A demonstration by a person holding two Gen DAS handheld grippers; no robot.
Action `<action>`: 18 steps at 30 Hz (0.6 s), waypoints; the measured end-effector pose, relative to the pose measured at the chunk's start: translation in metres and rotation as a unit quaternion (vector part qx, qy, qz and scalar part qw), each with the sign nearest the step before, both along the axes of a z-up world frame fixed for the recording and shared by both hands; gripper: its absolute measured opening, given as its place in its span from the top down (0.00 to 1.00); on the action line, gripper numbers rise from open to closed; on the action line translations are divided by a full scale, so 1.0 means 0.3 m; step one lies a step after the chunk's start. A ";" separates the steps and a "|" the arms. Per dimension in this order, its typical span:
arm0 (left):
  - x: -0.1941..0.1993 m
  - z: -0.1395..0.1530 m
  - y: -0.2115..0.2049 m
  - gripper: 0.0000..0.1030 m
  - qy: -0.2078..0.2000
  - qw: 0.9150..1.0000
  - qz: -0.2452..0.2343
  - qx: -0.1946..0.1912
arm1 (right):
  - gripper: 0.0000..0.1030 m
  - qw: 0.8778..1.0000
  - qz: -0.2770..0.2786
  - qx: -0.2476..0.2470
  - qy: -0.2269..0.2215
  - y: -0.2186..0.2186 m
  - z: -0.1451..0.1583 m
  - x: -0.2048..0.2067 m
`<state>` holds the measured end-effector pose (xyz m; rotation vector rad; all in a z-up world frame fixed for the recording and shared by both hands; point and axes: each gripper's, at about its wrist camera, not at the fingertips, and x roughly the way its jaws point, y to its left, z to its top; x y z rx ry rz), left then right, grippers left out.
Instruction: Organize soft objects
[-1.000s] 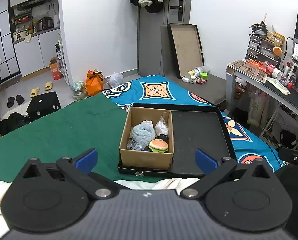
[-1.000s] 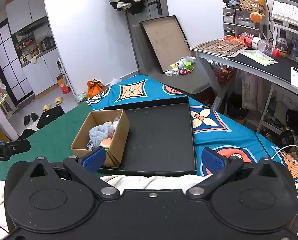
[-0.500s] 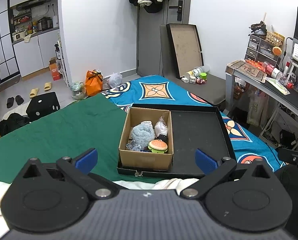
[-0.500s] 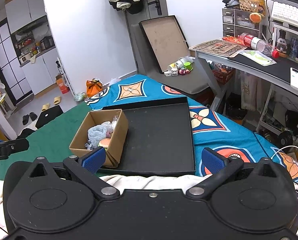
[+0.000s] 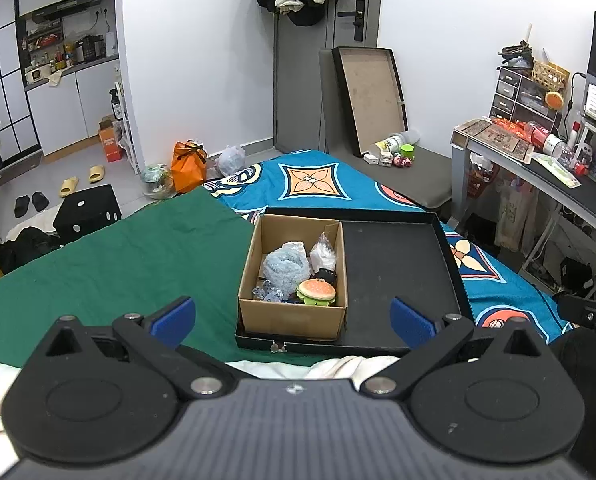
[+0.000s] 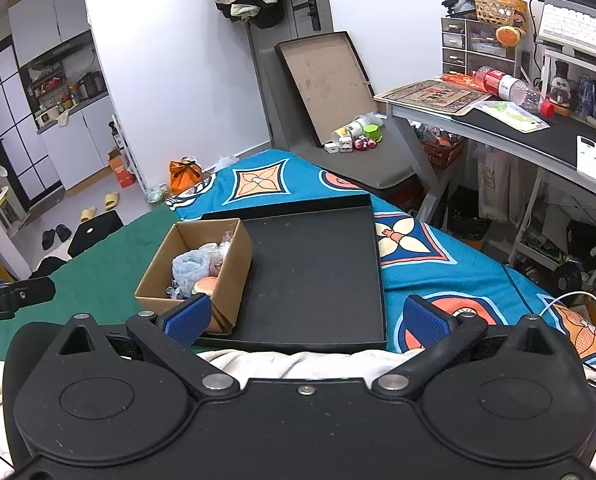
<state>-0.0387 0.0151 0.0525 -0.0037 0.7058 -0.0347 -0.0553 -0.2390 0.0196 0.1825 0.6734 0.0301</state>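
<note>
We hold the left gripper and right gripper spread wide and empty short of the black tray on the bed, soft objects sitting in its cardboard box.

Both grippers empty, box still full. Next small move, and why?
Probably ease the left gripper forward and down toward the burger toy. Both grippers are open and hold nothing, the right gripper included. The toy lies on top at the near edge of the cardboard box, nearest the left fingers, and the tray beside the box is bare.
</note>
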 end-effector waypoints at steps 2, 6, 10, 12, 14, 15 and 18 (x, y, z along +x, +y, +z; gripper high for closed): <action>-0.001 0.001 0.001 0.00 0.000 1.000 0.000 0.000 | 0.00 1.000 -0.001 0.001 -0.001 -0.002 0.000 -0.002; 0.000 0.002 0.001 0.00 0.000 1.000 0.000 0.000 | 0.00 1.000 -0.001 0.000 -0.001 -0.003 0.001 -0.003; 0.000 0.003 0.000 0.00 0.000 1.000 -0.001 0.000 | 0.00 1.000 -0.001 0.000 -0.001 -0.005 0.002 -0.002; 0.000 0.003 0.000 0.00 0.000 1.000 -0.001 0.000 | 0.00 1.000 0.000 0.001 -0.001 -0.004 0.002 -0.002; 0.000 0.002 -0.001 0.00 0.000 1.000 -0.001 -0.001 | 0.00 1.000 -0.001 0.000 -0.001 -0.004 0.002 -0.002; 0.000 0.002 -0.001 0.00 0.001 1.000 -0.001 -0.001 | 0.00 1.000 -0.001 -0.001 0.000 -0.004 0.002 -0.001; -0.001 0.002 0.000 0.00 0.001 1.000 -0.001 -0.001 | 0.00 1.000 0.000 -0.001 0.001 -0.005 0.004 0.002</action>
